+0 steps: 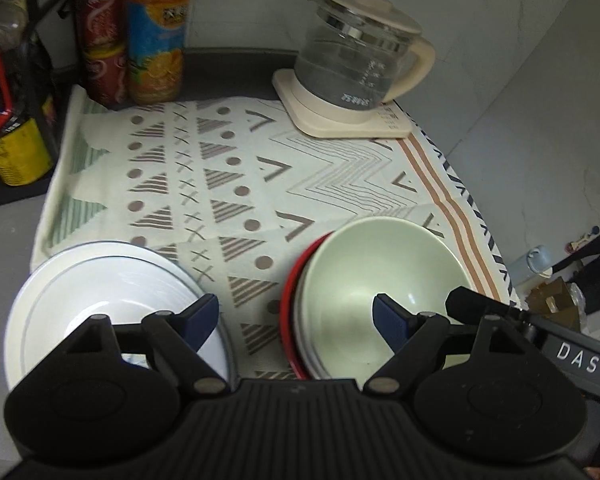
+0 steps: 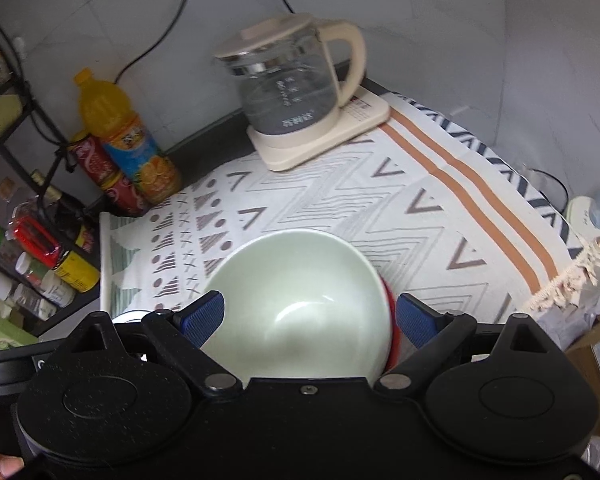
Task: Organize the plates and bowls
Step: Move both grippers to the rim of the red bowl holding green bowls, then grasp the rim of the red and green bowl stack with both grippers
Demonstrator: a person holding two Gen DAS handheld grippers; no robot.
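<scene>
A patterned cloth [image 1: 236, 168] covers the counter beyond both wide-open, empty grippers, left gripper [image 1: 294, 318] and right gripper [image 2: 310, 318], the latter above a pale green bowl [image 2: 300, 300].

- "DAS" in white capitals stands on a small black label [image 1: 579, 361] on the other gripper's body, low at the right of the left wrist view.
- Print on the glass kettle [image 2: 290, 92], orange bottle [image 2: 134, 152] and red cans [image 1: 102, 40] is too blurred to read.

Both tongs, the left tongs [image 1: 294, 320] and right tongs [image 2: 310, 320], tilt steeply downward, jaws spread wide, gripping nothing.
</scene>
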